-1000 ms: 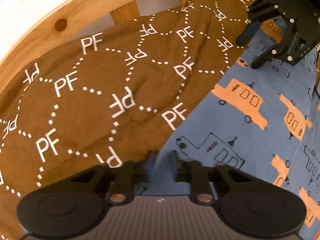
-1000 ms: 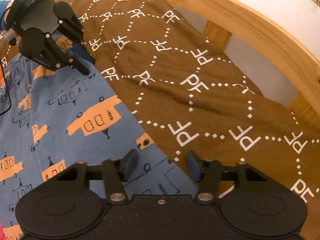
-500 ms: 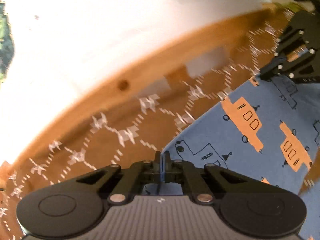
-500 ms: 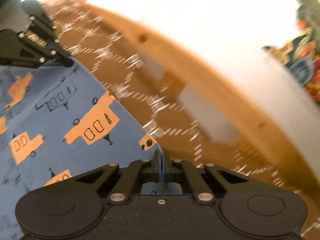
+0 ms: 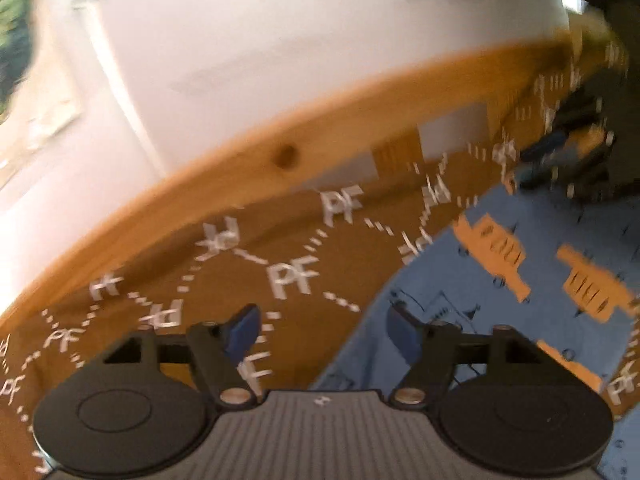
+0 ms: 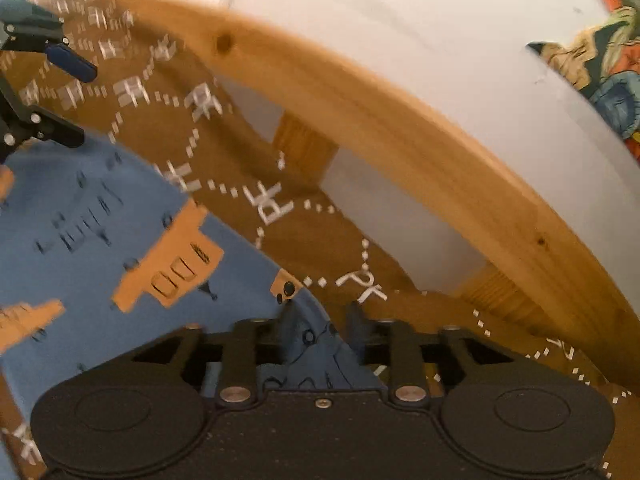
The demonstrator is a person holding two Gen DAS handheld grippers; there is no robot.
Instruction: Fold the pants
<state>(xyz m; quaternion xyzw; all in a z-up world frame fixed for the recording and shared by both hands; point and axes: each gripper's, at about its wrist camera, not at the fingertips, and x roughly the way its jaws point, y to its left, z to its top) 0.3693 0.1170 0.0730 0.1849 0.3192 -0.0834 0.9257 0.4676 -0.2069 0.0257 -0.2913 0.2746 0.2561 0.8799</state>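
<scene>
Left wrist view gives me readable lettering first: white "PF" monograms, ringed by dotted white hexagon lines, repeat all over the brown blanket [image 5: 224,280] covering the bed. I can read no other writing; a colourful picture high on the wall is too blurred to make out.

The pants [image 5: 500,300] are blue fabric printed with orange vehicles and thin dark outline drawings of similar vehicles. They lie spread on the blanket, filling the right side of the left wrist view and the left side of the right wrist view [image 6: 100,248], with a folded corner pointing toward the wooden rail.

My left gripper [image 5: 322,330] is opening, its blue-padded fingers standing well apart. The cloth edge runs beneath the gap but neither pad presses it, so it grips nothing. My right gripper [image 6: 318,322] is also opening; the corner of the pants sits between its fingers, and the pads look just clear of the fabric, though blur makes contact hard to judge. In the right wrist view the left gripper shows at the far left edge, above the far edge of the pants.

Behind the blanket runs a pale wooden bed frame [image 6: 400,140] with knots and upright slats, and behind that a white wall [image 5: 260,40]. Both views are smeared by motion.
</scene>
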